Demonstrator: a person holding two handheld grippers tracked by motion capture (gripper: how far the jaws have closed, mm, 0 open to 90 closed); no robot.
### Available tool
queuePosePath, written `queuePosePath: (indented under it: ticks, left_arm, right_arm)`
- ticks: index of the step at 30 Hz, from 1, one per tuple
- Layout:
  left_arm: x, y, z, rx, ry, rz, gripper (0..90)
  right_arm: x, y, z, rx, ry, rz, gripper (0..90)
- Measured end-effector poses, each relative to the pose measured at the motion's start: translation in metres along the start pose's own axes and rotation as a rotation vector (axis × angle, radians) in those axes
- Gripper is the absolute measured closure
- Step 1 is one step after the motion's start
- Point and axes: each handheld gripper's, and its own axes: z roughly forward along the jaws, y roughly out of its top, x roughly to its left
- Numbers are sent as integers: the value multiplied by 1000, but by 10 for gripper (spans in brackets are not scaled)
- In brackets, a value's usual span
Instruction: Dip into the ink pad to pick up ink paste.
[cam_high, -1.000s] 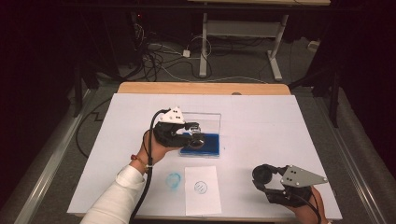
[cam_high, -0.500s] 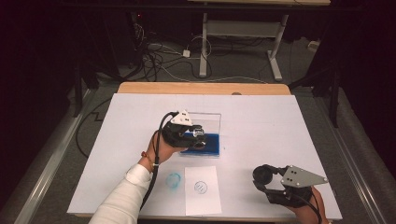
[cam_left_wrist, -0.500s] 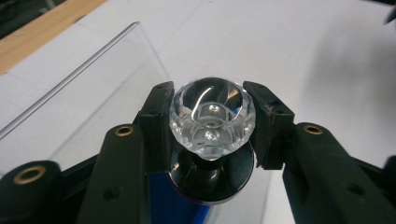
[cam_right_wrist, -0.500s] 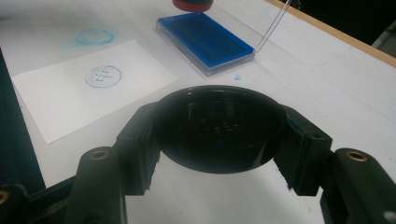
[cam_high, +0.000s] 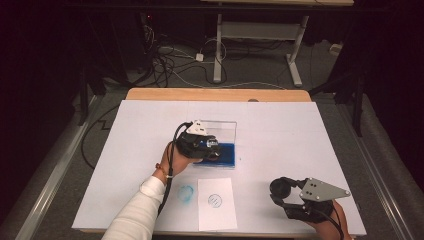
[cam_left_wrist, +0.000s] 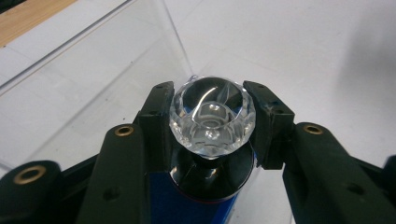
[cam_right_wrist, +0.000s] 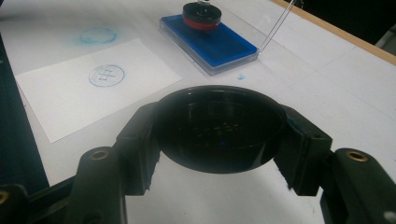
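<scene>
High view showed the left gripper (cam_high: 214, 148) over the blue ink pad in its clear plastic case (cam_high: 226, 154) at mid-table, with the white paper sheet bearing a round blue stamp mark (cam_high: 216, 204) nearer and the right gripper (cam_high: 281, 192) at the near right. Left gripper view had the jaws clamped on the faceted clear knob of the round stamp (cam_left_wrist: 212, 115), above the blue pad. Right gripper view had the jaws clamped on a round black cap (cam_right_wrist: 219, 127), the stamp (cam_right_wrist: 201, 15) resting on the pad farther off.
</scene>
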Motion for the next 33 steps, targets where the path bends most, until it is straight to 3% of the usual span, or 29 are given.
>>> queuePosePath:
  ticks: [6,11,25,33]
  left_arm:
    - [6,-7,3,18,22,-18,544]
    - [11,-12,2,24,9,-40,543]
    - [6,-17,4,19,32,5,544]
    - [1,-16,4,43,72,45,545]
  right_arm:
    - [0,0,0,0,1,-1,381]
    - [0,-1,0,5,5,-2,381]
    - [1,-1,1,9,11,-4,381]
    - [2,-1,2,16,18,-7,381]
